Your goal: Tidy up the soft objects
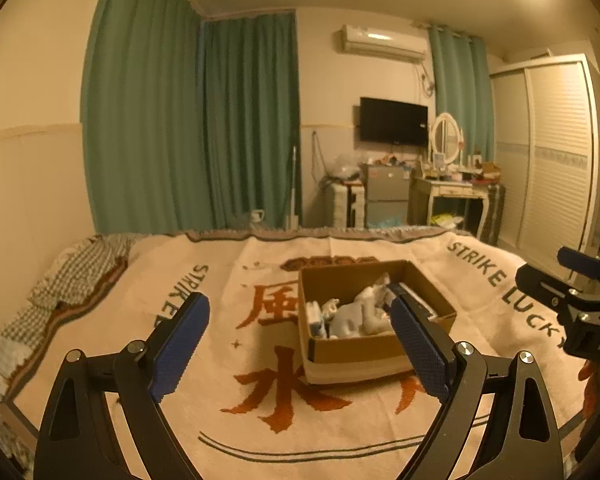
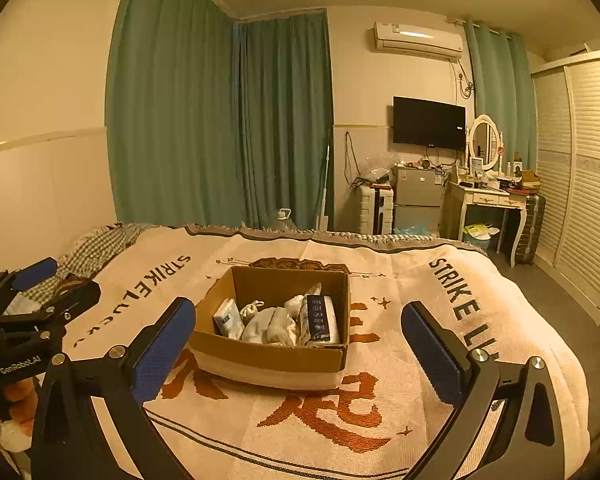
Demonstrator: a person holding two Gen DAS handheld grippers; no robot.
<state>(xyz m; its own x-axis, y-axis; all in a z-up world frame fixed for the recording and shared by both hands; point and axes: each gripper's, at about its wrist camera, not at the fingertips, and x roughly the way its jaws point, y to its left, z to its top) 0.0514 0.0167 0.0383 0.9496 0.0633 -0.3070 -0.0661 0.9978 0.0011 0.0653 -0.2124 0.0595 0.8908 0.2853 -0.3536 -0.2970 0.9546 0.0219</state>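
While both tools hang above the bed with nothing in them, the scene reads like this:

Step in hand: judging by the box already holding several items, the sorting looks either near its end or paused between picks; no soft item is being carried.

Box: a cardboard box (image 2: 274, 344) sits on the blanket (image 2: 400, 420) spread over the bed, near its middle.

Contents: pale socks or cloths (image 2: 270, 326), a white pack (image 2: 228, 318) at the left and a dark-printed pack (image 2: 320, 318) at the right lie inside, loosely heaped.

Left hand-held gripper (image 1: 300, 346): spread wide, empty, aimed at the box from its left side.

Right hand-held gripper (image 2: 296, 350): spread wide, empty, straddling the box in its view but not touching it.

Loose items: none visible on the blanket outside the box; a checked cloth (image 2: 100, 248) lies bunched at the far left edge of the bed.

Next move calls for: likely a reach down into the box to straighten the heap, or towards that checked cloth, closing on fabric only.
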